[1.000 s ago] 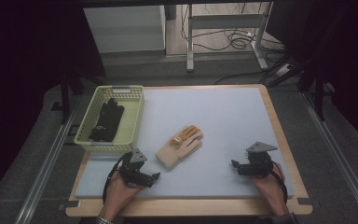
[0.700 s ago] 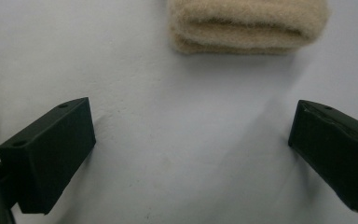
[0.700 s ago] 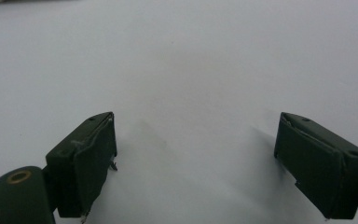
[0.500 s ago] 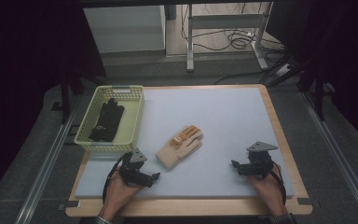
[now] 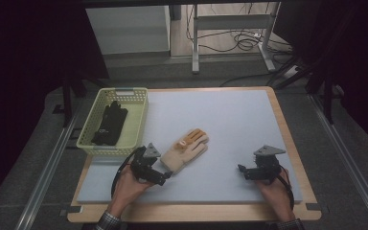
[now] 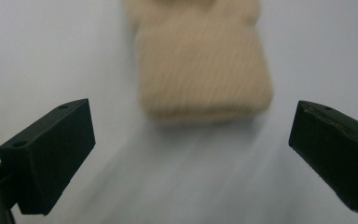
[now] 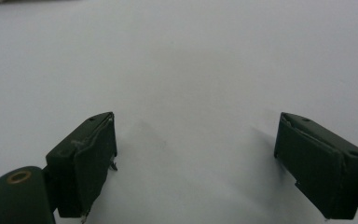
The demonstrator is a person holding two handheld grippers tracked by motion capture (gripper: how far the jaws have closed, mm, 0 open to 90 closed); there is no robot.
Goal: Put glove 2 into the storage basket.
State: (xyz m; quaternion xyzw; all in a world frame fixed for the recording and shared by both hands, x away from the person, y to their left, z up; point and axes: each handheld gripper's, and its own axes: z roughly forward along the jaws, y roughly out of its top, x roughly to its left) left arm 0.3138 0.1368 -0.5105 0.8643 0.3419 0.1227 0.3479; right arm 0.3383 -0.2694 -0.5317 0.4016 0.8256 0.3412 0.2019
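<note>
Resting on the pale blue worktop [image 5: 230,124], the left hand-held gripper [image 5: 164,178] sits at about 7 o'clock from the board's middle, its jaws spread wide and holding nothing. In the left gripper view the jaws frame the cuff end of a tan knit glove [image 6: 200,70], which lies just ahead of the tips and apart from them; that view is blurred, so finer detail cannot be told. From the high view the glove [image 5: 186,148] lies flat a little toward 7 o'clock of the worktop's middle, cuff toward 7 o'clock, fingers toward 1 o'clock, with orange on the fingers. Right hand-held gripper [image 5: 242,170] lies at roughly 5 o'clock, well apart from the glove, jaws pointing toward 9 o'clock. In the right gripper view its jaws stand wide apart, empty, over bare worktop surface. A yellow-green basket [image 5: 136,117] sits at 10 o'clock on the worktop's edge, with a dark glove [image 5: 109,123] lying inside it. A hand backs each gripper from 6 o'clock.
</note>
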